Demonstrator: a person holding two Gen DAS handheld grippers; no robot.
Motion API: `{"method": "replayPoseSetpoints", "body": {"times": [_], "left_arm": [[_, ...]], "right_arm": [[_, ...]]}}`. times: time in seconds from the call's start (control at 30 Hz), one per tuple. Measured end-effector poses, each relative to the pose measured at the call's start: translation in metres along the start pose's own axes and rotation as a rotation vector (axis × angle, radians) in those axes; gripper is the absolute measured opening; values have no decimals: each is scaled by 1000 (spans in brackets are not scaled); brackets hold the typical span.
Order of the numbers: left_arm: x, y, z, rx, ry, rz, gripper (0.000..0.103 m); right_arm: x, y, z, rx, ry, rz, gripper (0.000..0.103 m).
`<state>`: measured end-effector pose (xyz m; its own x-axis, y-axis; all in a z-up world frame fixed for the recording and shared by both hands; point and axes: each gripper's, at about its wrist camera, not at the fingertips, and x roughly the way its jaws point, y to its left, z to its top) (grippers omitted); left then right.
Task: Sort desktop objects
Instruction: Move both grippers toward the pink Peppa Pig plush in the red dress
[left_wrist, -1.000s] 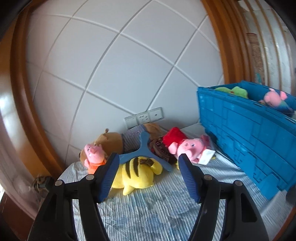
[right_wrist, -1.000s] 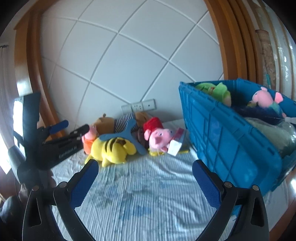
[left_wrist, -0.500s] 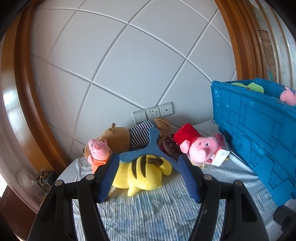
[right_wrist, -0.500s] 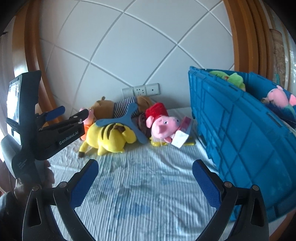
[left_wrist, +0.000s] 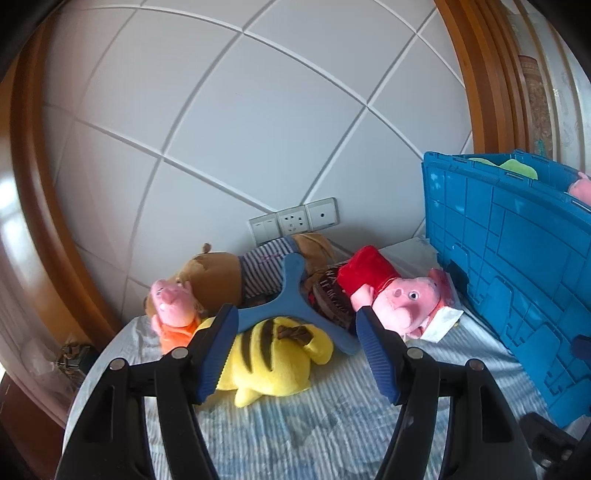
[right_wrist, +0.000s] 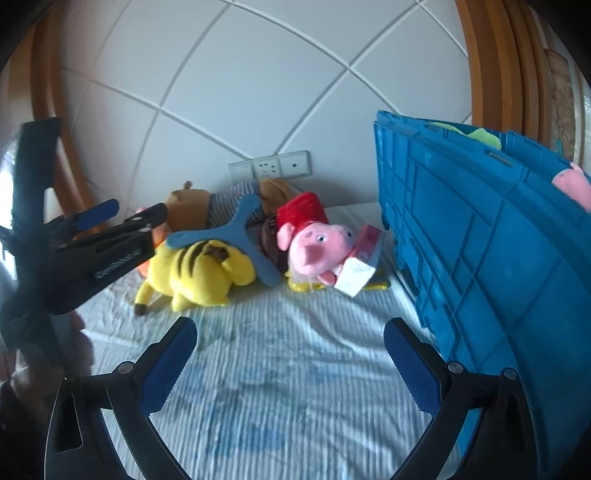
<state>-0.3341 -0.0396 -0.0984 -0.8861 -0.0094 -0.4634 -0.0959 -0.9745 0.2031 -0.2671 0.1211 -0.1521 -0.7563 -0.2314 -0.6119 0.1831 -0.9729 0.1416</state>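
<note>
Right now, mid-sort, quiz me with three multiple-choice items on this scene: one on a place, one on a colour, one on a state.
1. Where does the blue three-armed toy lie?
A. In the crate
B. Across the yellow plush and the toys behind it
C. Alone on the sheet

2. What colour is the crate?
A. Blue
B. Red
C. Grey

3. How does the left tool stand?
A. Shut on the yellow plush
B. Shut, empty
C. Open, holding nothing

Answers:
1 B: its arms rest over the yellow plush and the pile by the wall.
2 A: both views show blue ribbed walls.
3 C: the left wrist view shows its blue pads wide apart with the toys beyond them, nothing pinched.
</note>
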Motion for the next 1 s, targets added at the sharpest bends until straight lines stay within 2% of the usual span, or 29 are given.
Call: {"method": "replayPoseSetpoints", "body": {"times": [0.23, 0.33, 0.43, 0.57, 0.8, 0.93, 1.0], "left_arm": [[49, -15, 25, 50, -15, -81, 66], [77, -21, 37, 90, -26, -129, 66], [114, -25, 47, 120, -9, -216, 66], [163, -30, 53, 154, 32, -274, 66], [210, -47, 57, 239, 24, -281, 66], [228, -55, 54, 251, 32, -312, 66], [240, -61, 52, 250, 47, -318, 66]], "right_arm": [[69, -16, 21, 42, -14, -79, 103], [106, -16, 26, 17, -16, -117, 103], [136, -20, 25, 42, 2, -87, 103], [177, -25, 27, 102, 32, -34, 103], [228, -39, 39, 245, 50, -39, 102], [244, -38, 43, 230, 52, -61, 102], [251, -34, 42, 192, 55, -77, 97]]}}
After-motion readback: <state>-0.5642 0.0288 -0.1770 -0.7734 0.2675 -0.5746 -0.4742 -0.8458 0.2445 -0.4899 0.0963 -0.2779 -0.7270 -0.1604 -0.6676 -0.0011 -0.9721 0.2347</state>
